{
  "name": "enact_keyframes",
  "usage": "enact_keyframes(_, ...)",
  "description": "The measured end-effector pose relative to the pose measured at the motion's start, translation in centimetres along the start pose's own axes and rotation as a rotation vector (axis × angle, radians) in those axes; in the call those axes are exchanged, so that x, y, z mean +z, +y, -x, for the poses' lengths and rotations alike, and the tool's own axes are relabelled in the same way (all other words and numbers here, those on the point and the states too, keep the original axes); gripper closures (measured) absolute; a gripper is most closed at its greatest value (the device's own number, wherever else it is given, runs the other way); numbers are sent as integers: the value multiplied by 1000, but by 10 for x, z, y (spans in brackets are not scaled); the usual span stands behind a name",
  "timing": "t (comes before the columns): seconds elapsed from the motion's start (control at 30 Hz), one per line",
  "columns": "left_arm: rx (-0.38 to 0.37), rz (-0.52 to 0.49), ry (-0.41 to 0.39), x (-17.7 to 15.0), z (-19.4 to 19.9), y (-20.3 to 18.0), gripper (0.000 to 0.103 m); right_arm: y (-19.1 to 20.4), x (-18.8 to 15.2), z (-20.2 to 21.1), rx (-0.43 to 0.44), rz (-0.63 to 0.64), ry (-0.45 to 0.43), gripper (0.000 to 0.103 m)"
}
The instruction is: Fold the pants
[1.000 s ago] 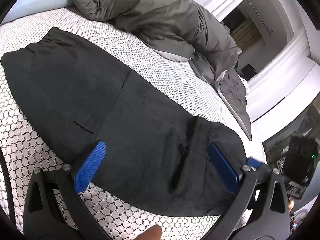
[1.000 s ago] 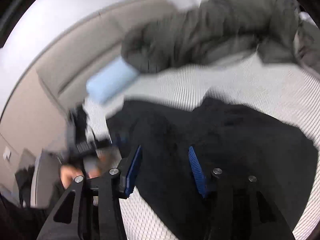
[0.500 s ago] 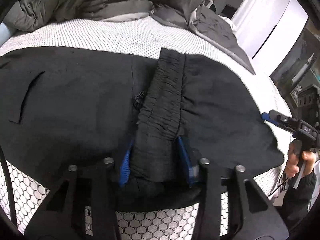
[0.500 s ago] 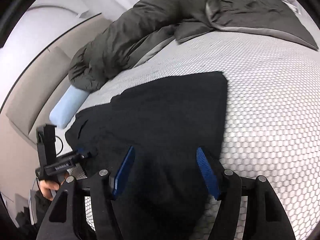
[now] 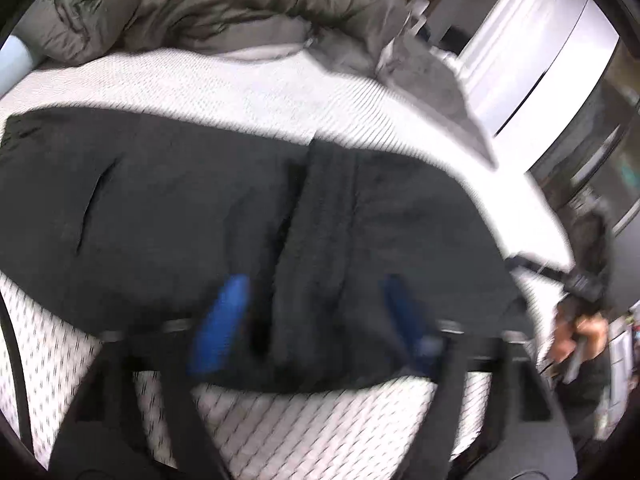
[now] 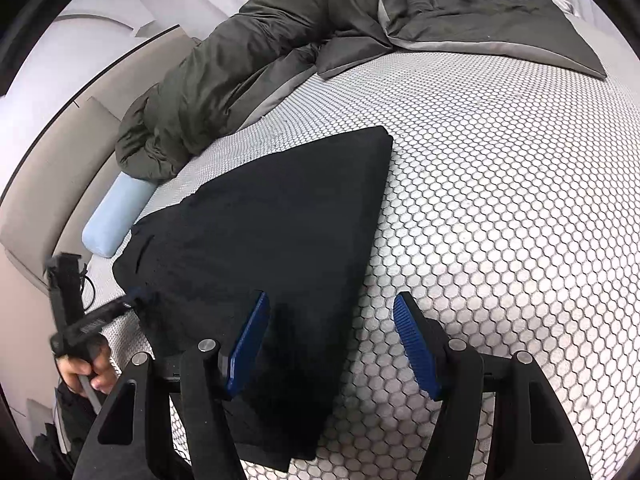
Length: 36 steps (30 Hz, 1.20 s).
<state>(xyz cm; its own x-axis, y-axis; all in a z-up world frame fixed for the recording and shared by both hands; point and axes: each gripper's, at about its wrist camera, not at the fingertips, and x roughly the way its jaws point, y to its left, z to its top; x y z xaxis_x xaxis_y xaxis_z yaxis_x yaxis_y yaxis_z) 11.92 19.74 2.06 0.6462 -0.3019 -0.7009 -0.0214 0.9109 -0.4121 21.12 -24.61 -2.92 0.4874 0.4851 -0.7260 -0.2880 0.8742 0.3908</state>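
A bed (image 6: pixel 500 208) with a white honeycomb-patterned cover fills both views, with a rumpled grey duvet (image 6: pixel 280 52) heaped along its far side and a pale blue pillow (image 6: pixel 116 216) at one end. Black pants (image 6: pixel 272 240) lie folded flat on the cover – the waistband (image 5: pixel 320 216) laid across the middle. The left gripper (image 5: pixel 312 320), blurred, has just been opening, its blue pads standing wide over the waistband without pressing it, while the right gripper (image 6: pixel 328 344) hangs open over the pants' edge, gripping nothing.
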Motion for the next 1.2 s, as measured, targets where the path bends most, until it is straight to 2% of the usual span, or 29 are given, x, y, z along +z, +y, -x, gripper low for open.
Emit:
enact_keyframes(0.1, -3, -36, 38, 47, -29, -10, 19, -3, 3, 3, 15, -9, -12, 37)
enact_keyframes(0.2, 23, -64, 177, 86, -85, -16, 19, -4, 4, 3, 24, -9, -12, 37)
enact_keyframes(0.27, 39, -47, 264, 94, -117, -14, 23, -4, 5, 4, 24, -5, -10, 37)
enact_keyframes(0.3, 14, -23, 306, 96, -130, -9, 41, -5, 5, 4, 25, -7, -10, 37)
enact_keyframes(0.33, -44, 7, 331, 97, -138, -5, 60, -6, 5, 5, 26, -8, -10, 37)
enact_keyframes(0.4, -82, 24, 304, 100, -133, 0, 65, -13, 5, 10, 23, -15, -17, 37)
enact_keyframes(0.47, -124, 2, 231, 105, -110, 2, 78, -19, 4, 14, 11, -28, -19, 37)
enact_keyframes(0.5, -123, 0, 197, 109, -100, 5, 90, -21, 3, 15, 9, -29, -20, 37)
enact_keyframes(0.53, -74, -6, 167, 114, -94, 8, 85, -22, 2, 17, 7, -28, -21, 37)
enact_keyframes(0.57, -23, -9, 170, 115, -98, 11, 82, -23, 1, 18, 3, -28, -19, 37)
enact_keyframes(0.6, 52, -7, 207, 114, -107, 16, 73, -24, 0, 17, 1, -28, -14, 37)
enact_keyframes(0.63, 75, 7, 246, 111, -114, 19, 69, -25, -1, 17, 3, -29, -10, 37)
enact_keyframes(0.67, 64, 34, 254, 109, -115, 23, 69, -25, -2, 17, 5, -31, -8, 37)
enact_keyframes(0.7, 57, 58, 240, 106, -111, 25, 65, -26, -3, 16, 5, -37, -7, 37)
enact_keyframes(0.73, 59, 72, 216, 105, -104, 25, 56, -26, -3, 16, 4, -42, -5, 37)
enact_keyframes(0.8, 99, 56, 171, 99, -86, 18, 43, -25, -3, 18, 9, -37, -7, 37)
enact_keyframes(0.87, 147, 18, 111, 84, -61, 2, 40, -24, -6, 20, 19, -27, -4, 37)
enact_keyframes(0.9, 155, 1, 92, 75, -51, -9, 34, -26, -7, 21, 24, -27, -2, 37)
enact_keyframes(0.97, 130, -46, 59, 52, -31, -42, 28, -29, -12, 22, 39, -39, 7, 37)
enact_keyframes(1.07, 83, -157, 43, 13, -21, -100, 27, -31, -16, 19, 77, -67, 32, 37)
enact_keyframes(1.2, -9, -279, 89, -47, -33, -174, 28, -27, -19, 19, 78, -64, 43, 37)
